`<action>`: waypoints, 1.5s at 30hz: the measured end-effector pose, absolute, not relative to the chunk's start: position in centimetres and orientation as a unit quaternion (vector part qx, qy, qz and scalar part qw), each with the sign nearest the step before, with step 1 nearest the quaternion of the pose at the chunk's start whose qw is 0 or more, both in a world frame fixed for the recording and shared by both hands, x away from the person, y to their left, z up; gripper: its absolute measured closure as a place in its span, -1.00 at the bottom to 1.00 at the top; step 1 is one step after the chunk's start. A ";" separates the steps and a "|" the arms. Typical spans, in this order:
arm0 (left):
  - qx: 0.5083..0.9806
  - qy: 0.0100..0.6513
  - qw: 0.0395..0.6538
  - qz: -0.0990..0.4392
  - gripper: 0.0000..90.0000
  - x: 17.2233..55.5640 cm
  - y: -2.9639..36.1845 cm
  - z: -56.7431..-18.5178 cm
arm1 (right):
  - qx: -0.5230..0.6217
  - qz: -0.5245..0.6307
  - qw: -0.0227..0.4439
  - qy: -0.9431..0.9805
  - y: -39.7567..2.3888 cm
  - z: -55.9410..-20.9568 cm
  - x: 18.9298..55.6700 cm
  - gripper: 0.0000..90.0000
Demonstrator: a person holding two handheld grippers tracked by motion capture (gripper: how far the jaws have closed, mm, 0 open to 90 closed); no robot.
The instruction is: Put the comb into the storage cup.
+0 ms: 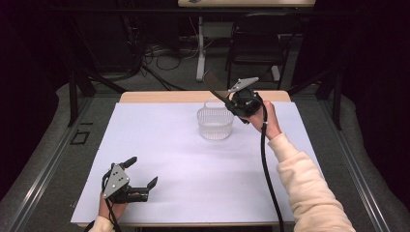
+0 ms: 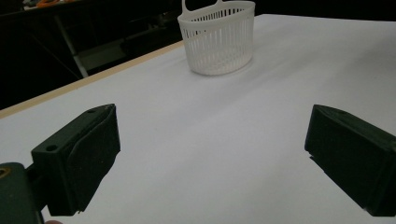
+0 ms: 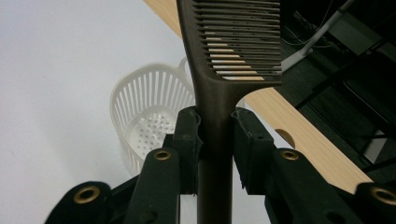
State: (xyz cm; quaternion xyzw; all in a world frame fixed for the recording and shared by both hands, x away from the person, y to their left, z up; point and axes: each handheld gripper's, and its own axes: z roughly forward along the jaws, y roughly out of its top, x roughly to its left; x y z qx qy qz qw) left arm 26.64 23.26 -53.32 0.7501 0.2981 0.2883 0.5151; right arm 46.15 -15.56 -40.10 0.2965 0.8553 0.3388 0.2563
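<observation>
A dark brown comb (image 3: 219, 70) stands between the jaws of my right gripper (image 3: 216, 135), which is shut on its handle. In the high view the comb (image 1: 212, 86) sticks out up and left from the right gripper (image 1: 231, 96), just above the far rim of a white slotted plastic basket (image 1: 215, 123). The basket (image 3: 144, 116) looks empty in the right gripper view. My left gripper (image 1: 143, 172) rests near the table's front left corner, jaws wide apart with nothing between them. Its view shows the basket (image 2: 218, 37) far ahead.
A white sheet (image 1: 193, 164) covers most of the wooden table (image 1: 164, 96). Beyond the far edge stand a black chair (image 1: 256, 48), a table leg and cables on the floor. The right gripper's black cable (image 1: 266, 159) trails along the sleeve.
</observation>
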 end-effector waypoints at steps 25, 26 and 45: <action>0.751 0.297 0.515 0.286 -0.93 26.7 23.2 -53.4 | 0.276 0.353 0.256 0.856 -13.9 -39.3 47.3 0.61; 0.751 0.298 0.515 0.286 -0.93 26.7 23.2 -53.4 | 0.276 0.355 0.256 0.856 -13.8 -39.4 47.4 0.61; 0.752 0.296 0.515 0.285 -0.93 26.7 23.1 -53.4 | 0.251 0.400 0.261 0.842 -12.6 -40.2 47.8 0.61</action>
